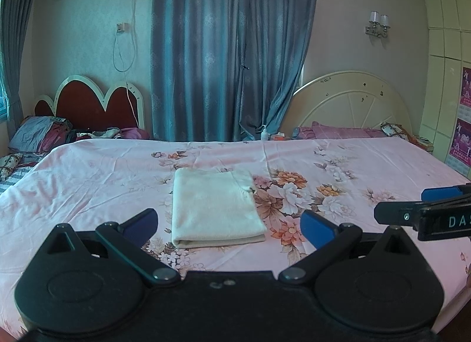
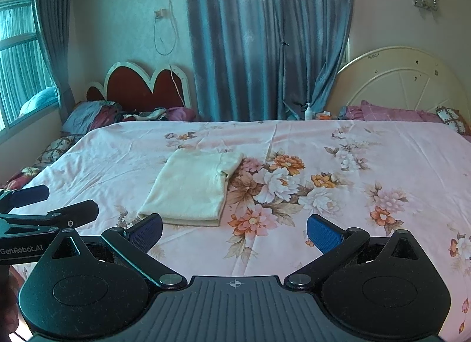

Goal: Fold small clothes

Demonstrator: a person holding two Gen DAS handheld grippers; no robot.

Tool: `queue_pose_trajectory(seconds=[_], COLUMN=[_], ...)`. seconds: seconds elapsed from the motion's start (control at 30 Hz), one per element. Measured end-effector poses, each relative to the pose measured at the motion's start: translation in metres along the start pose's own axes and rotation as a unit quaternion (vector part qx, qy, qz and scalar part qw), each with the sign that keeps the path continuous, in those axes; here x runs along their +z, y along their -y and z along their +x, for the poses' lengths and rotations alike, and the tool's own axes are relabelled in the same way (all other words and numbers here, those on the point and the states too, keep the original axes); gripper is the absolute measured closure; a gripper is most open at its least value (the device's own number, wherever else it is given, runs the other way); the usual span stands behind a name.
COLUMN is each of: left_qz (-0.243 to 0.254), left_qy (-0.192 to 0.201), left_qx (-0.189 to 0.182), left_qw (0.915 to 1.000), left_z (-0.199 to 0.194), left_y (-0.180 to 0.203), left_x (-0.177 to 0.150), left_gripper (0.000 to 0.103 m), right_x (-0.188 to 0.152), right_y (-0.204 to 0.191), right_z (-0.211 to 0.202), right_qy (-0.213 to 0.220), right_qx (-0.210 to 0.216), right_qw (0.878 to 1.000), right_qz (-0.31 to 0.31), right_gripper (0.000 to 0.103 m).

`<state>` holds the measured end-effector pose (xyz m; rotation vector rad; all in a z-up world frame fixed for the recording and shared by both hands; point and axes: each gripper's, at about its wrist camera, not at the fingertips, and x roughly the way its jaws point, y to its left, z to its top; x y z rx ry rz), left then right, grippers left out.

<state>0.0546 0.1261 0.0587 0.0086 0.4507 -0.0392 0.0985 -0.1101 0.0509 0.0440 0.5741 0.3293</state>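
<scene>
Now the folded cloth (image 1: 216,206) lies flat on the bed (image 1: 88,183), at 12 o'clock from the left tongs (image 1: 229,224) and 11 o'clock from the right tongs (image 2: 234,233). Both tongs are spread wide, holding nothing, clear of the cloth, side by side.

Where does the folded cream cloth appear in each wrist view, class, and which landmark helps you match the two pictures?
Left wrist view: the folded cream cloth lies centre frame on the floral sheet, between the open left gripper fingers.
Right wrist view: the cloth lies left of centre, beyond the open right gripper.
Shared landmark: the red headboard at back left.
</scene>
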Motion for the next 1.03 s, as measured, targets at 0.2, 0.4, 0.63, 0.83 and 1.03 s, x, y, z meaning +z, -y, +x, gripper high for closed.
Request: queue_pose_trajectory(seconds=[0.2,0.4,0.63,0.83,1.03], left_qz=[0.002,0.001,0.001,0.000,-0.006], left_qy=[0.000,0.000,-0.002,-0.005,-0.007], left_qx=[0.001,-0.001,0.001,0.000,0.006], left_qw=[1.0000,1.0000,1.0000,1.0000,0.9999], left_z=[0.0001,0.0006,0.0004,0.0006,0.0018], left_y=[0.0016,0.0011,0.0046,0.0059,0.0055], left_x=[0.0011,0.0010,0.0019,0.0015,0.0020], left_gripper=[0.000,0.000,0.000,0.000,0.000], right_x=[0.0009,0.0006,0.0020,0.0076,0.0041], right_y=[0.0010,0.0009,0.0012,0.0057,0.0064], right_z=[0.0003,0.0002,0.0004,0.0029,0.0081], right_qy=[0.001,0.001,0.002,0.003,-0.002], right_qx=[0.001,0.002,0.001,-0.005,-0.003], right_qw=[1.000,1.000,1.000,1.000,1.000], right_qz=[0.000,0.000,-0.001,-0.009,-0.018], right_gripper=[0.000,0.000,0.000,0.000,0.000])
